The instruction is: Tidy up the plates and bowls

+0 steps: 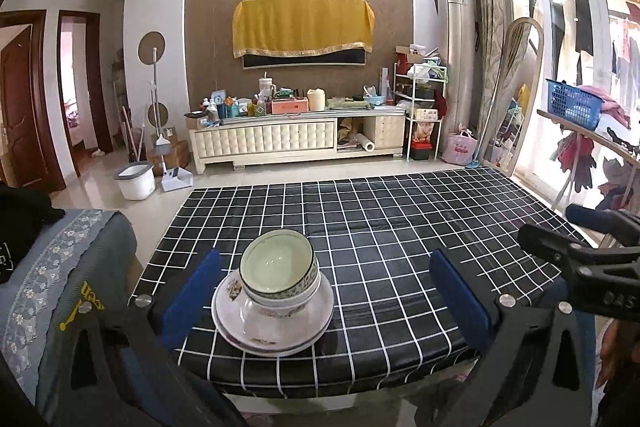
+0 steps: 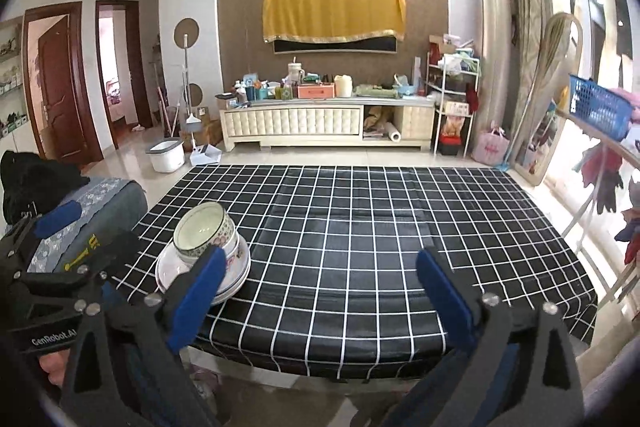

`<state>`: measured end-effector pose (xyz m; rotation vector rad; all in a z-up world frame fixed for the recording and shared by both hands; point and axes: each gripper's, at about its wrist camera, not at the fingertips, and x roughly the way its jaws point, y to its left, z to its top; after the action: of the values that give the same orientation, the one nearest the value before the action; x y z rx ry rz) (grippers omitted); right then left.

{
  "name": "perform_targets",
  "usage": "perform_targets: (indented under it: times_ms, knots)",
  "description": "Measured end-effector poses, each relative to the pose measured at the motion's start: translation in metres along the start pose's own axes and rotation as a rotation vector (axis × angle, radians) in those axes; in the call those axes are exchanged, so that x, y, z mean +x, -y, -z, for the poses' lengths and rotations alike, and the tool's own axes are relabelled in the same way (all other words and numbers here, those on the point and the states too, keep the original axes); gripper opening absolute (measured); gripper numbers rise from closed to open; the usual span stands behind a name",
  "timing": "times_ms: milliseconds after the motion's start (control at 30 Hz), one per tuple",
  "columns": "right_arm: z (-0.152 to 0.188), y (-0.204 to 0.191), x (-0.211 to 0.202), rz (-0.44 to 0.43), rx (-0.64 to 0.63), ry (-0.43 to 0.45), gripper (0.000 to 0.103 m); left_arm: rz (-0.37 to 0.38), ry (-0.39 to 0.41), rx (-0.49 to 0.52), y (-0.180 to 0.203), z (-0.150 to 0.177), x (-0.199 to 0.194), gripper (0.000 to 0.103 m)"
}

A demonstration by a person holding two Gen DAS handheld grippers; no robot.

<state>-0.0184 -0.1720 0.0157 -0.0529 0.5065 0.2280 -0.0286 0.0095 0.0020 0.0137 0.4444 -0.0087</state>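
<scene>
- Both tongs are released: our left tongs stand wide with nothing pressed between the blue pads, and our right tongs are just as wide and empty.
- Seen along the left tongs, the stack sits in the gap between the pads, but neither pad touches it; we are hanging back off the table's near edge.
- Nearest on the table is that stack, close to the near left corner: white plates at the bottom, nested one in another.
- On the plates rest the bowls, one inside another, the top one tilted and leaning, so its rim is not level.
- Past the stack, the checked cloth runs bare to the far edge and the right side; we see no other dishes on it.
- Our reading: the gathering looks done, as every plate and bowl in view is already in one pile and both tongs are off it.
- What may be left is only straightening the leaning bowl, if a tidy, steady stack is wanted.
</scene>
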Motion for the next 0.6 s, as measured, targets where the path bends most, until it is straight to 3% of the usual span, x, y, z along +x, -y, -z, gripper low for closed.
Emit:
perform_targets:
  times_ms: [600]
  knots:
    - [0.022, -0.006, -0.018, 0.028, -0.040, -0.007, 0.103, 0.031, 0.023, -0.005, 0.007, 0.023, -0.031, 0.103]
